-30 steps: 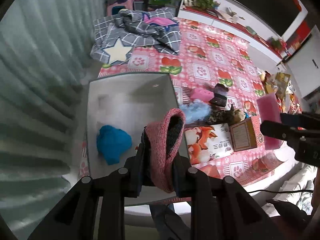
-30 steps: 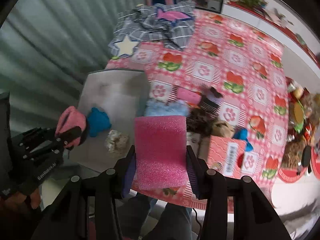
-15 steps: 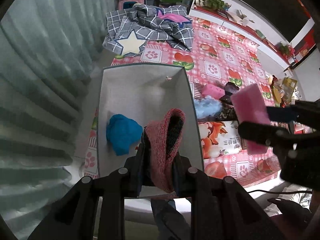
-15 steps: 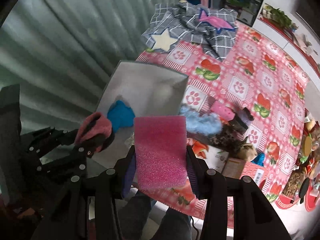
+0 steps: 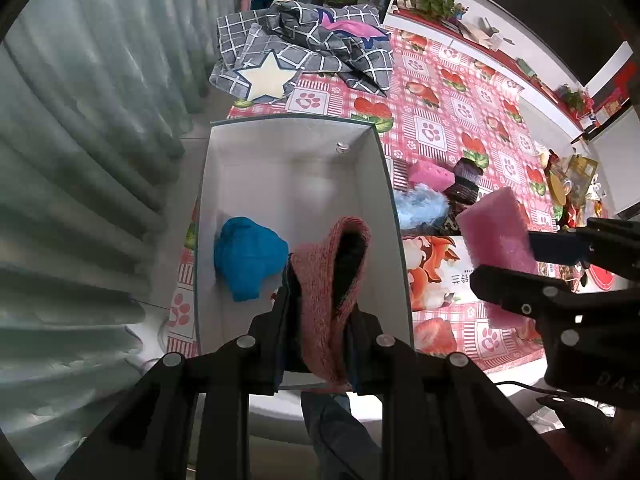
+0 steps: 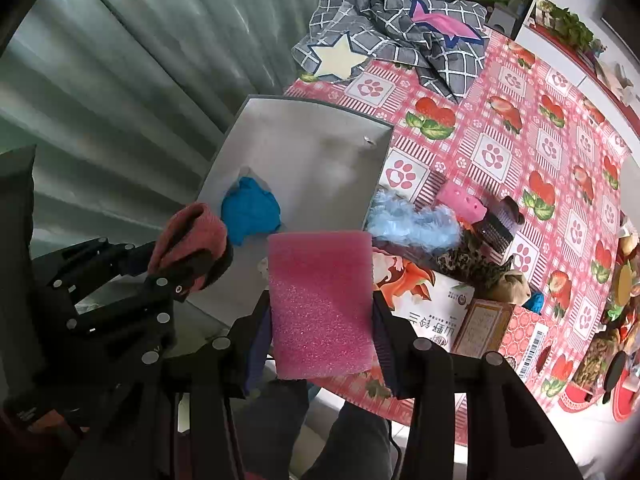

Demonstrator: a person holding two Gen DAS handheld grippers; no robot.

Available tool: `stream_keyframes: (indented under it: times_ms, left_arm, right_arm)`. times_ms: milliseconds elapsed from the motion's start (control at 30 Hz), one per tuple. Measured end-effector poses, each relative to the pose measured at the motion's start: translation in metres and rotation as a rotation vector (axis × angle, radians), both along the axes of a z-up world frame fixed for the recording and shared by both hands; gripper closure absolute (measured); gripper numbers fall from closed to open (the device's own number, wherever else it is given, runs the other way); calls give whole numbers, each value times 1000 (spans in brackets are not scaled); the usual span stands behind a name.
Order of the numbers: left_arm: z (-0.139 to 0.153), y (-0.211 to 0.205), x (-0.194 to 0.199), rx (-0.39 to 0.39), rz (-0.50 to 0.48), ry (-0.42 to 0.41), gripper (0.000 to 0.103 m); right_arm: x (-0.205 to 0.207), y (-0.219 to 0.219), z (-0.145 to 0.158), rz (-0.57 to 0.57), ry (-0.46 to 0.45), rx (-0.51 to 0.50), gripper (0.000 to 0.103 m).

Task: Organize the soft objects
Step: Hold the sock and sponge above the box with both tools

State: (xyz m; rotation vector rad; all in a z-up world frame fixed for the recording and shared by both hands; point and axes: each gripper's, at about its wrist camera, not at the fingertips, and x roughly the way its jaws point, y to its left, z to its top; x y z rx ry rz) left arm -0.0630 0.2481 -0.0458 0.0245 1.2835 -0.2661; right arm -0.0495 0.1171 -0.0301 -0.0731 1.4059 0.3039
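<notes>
Pink foam: the pink rectangular foam sponge point(image 6: 322, 304) looks light and springy; a squeeze across its flat sides should hold, though hard pressure would dent it.
Knit: the salmon-pink knitted sock point(image 5: 334, 280) is limp and folds over; pinching the doubled cuff keeps it from slipping.
Left tongs: the left gripper point(image 5: 322, 320) is clamped on the sock, poised above the near end of the open white rectangular storage box point(image 5: 384, 184), pointing down into it.
Right tongs: the right gripper point(image 6: 320, 320) is clamped on the sponge, held just beside the box's right wall, over the red patterned tablecloth point(image 6: 500, 128).
Box contents: a crumpled blue cloth point(image 5: 248, 262) lies inside.
Judgement: both pieces seem ready to be dropped in.
</notes>
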Motion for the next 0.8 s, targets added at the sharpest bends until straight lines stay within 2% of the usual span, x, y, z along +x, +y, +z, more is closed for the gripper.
stream_keyframes:
  times_ms: [800]
  left_arm:
    - [-5,0,5,-3,1,14,77]
  right_arm:
    - [6,2,-8,-4,26,6,56]
